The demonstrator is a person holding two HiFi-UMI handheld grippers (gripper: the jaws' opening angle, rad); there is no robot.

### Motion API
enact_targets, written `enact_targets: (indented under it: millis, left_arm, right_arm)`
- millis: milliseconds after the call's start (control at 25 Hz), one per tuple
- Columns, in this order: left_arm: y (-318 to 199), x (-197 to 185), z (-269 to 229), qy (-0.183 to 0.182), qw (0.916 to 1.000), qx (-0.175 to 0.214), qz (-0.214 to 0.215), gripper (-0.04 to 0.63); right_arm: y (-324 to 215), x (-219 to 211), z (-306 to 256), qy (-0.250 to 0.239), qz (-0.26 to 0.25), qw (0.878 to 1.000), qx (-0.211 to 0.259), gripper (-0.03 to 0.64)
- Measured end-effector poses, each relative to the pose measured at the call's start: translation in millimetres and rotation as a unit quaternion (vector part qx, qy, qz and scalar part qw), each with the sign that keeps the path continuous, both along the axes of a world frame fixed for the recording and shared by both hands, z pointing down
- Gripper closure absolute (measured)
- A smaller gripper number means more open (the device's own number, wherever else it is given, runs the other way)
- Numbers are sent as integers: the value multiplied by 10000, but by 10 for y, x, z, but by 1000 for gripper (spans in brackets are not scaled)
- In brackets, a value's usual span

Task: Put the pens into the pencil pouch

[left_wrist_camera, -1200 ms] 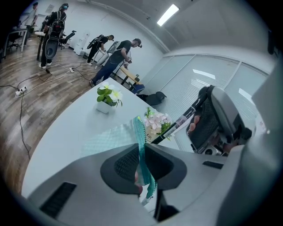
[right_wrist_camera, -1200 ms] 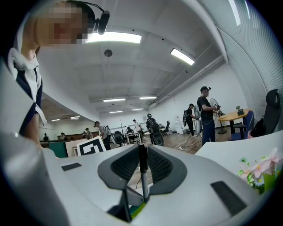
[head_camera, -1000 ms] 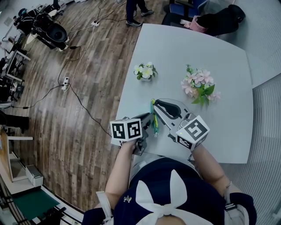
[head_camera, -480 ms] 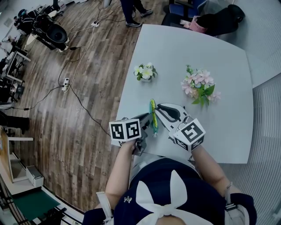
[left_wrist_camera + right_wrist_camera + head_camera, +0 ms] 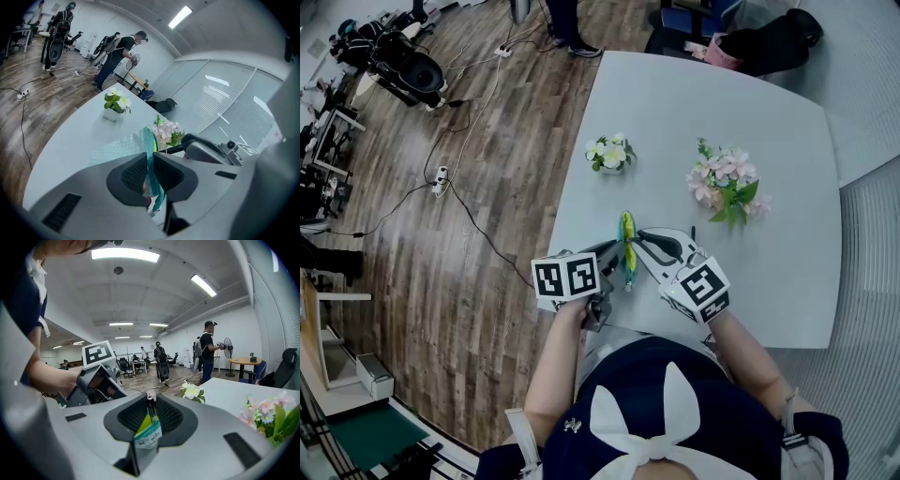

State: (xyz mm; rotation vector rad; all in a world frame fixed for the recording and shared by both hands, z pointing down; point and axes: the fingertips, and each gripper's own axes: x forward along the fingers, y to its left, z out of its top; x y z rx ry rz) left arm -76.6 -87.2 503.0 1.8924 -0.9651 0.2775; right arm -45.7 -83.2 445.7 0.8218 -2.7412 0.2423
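While left (image 5: 614,249) pinches pouch (image 5: 626,246) (teal), right (image 5: 639,234) grips pen (image 5: 151,409).

Wooden floor (image 5: 506,169) surrounds a white table (image 5: 769,112) under strip lights (image 5: 124,254).

A white table (image 5: 769,272) bears a small pot of white flowers (image 5: 610,153) beyond the left gripper (image 5: 614,251) and a pink bouquet (image 5: 724,183) beyond the right gripper (image 5: 642,236). A power strip (image 5: 441,175) lies on the wooden floor (image 5: 487,309) off to the left gripper's left. A black bag (image 5: 769,42) sits far beyond both.
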Motion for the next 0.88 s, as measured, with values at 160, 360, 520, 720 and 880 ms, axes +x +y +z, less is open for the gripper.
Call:
enact_targets:
  millis: [160, 360, 520, 720, 880]
  left_arm:
    - [-27, -12, 15, 2, 10000, 0, -11, 541]
    - [-15, -6, 7, 24, 10000, -1, -2, 541]
    - [-20, -13, 18, 23, 10000, -12, -21, 541]
    - [-9, -38, 25, 40, 10000, -29, -52, 541]
    - [-6, -16, 33, 36, 10000, -43, -30, 541]
  right_arm:
    - [-14, 7, 112, 98, -17, 9999, -73, 554]
    - [-10, 24, 228, 246, -21, 9996, -132, 554]
    - [-24, 46, 294, 307, 4, 9994, -188, 554]
    - [-14, 60, 334, 355, 24, 9991, -236, 552]
    - [-29, 63, 344, 372, 23, 9992, -172, 552]
